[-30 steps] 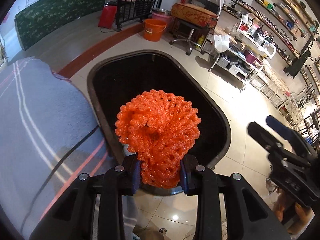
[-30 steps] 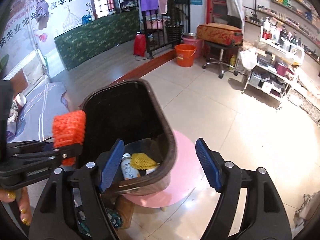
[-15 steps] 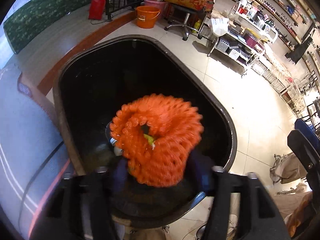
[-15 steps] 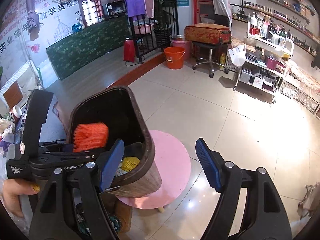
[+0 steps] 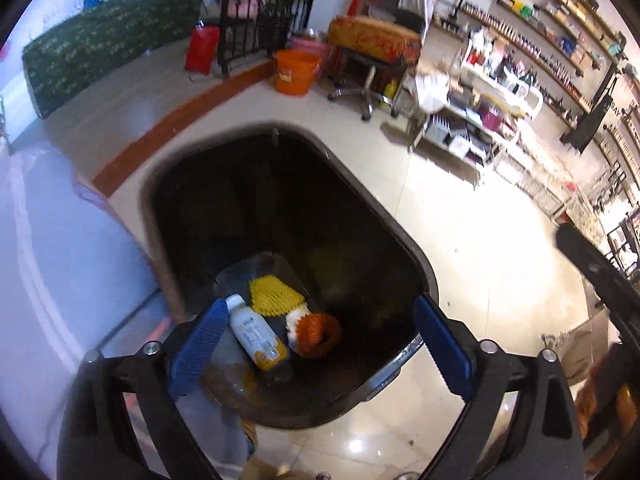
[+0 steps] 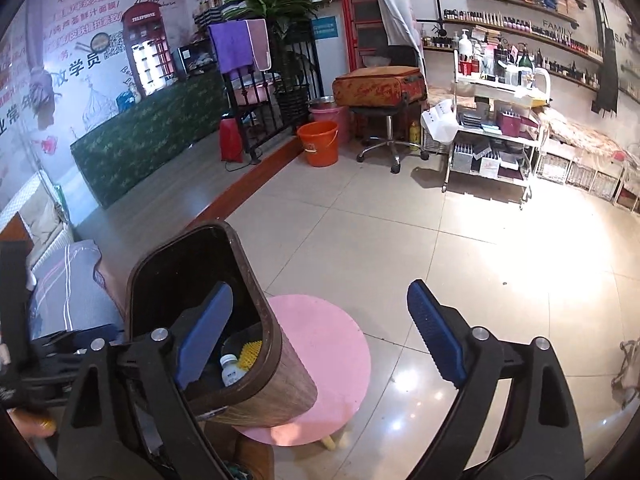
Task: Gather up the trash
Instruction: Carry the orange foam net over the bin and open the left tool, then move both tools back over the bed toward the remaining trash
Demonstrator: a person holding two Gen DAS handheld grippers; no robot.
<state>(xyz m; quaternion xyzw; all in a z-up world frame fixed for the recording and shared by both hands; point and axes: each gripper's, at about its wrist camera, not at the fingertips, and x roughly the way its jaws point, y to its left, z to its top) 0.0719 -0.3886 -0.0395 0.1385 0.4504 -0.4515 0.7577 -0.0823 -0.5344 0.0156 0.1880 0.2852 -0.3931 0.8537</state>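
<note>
because the left gripper (image 5: 316,340) hangs straight over the mouth of the trash bin (image 5: 424,280), everything the task has gathered lies below and ahead of its jaws, at the bottom of the bin. the jaws are spread wide and carry nothing. between them i see the orange foam net (image 5: 320,334) lying just beside the white bottle (image 5: 256,334), with the yellow foam net (image 5: 272,294) behind both. the bottle's long axis runs from upper left to lower right in the left wrist view.

the right gripper (image 6: 320,344) is also spread wide and empty; it sits beside the bin, with its left finger over the rim (image 6: 256,304) and the pink stool (image 6: 336,356) under its jaws. i judge this drop is done. no loose trash shows in either view, so i cannot tell which arm is nearer to the next piece.
</note>
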